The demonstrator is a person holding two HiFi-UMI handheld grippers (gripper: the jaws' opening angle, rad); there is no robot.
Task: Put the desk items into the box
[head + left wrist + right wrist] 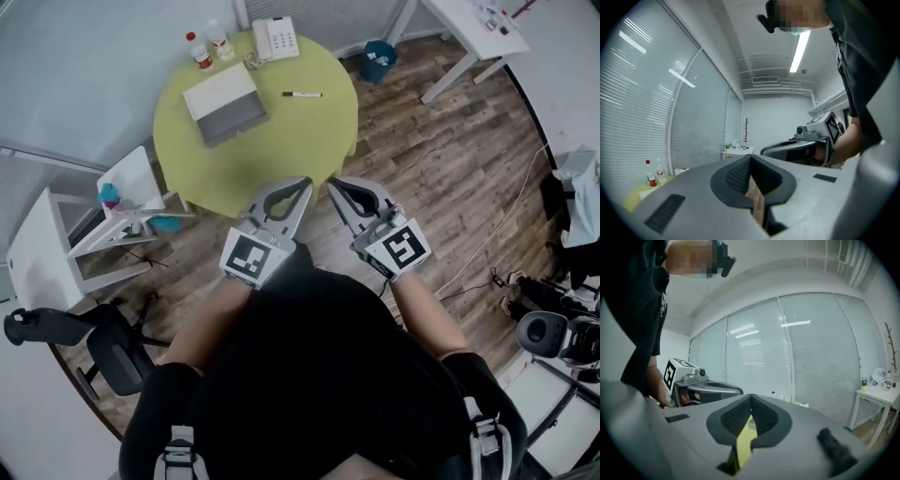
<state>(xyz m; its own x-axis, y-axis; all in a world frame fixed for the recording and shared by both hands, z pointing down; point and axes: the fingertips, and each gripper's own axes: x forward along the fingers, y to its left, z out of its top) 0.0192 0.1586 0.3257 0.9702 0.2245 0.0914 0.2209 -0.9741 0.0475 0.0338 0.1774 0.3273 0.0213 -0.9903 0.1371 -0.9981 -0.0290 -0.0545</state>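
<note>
Pen [302, 95]: lies on the desk [281, 150], just right of the box [225, 103].
Phone [276, 38]: behind the box, by the far rim.
Left tongs [306, 181]: tips pressed together, empty, well short of the box.
Right tongs [332, 186]: the same.
Risk: the thin pen may roll off if closed tips bump it.

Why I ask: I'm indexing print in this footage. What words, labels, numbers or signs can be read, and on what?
No quotable text anywhere.
Left marker cube: black-and-white square code pattern, no letters.
Right marker cube: the same kind of pattern.
Bottles: labels too small to read.
Telephone: keys too small to read.
Marker pen: any print too small to read.
</note>
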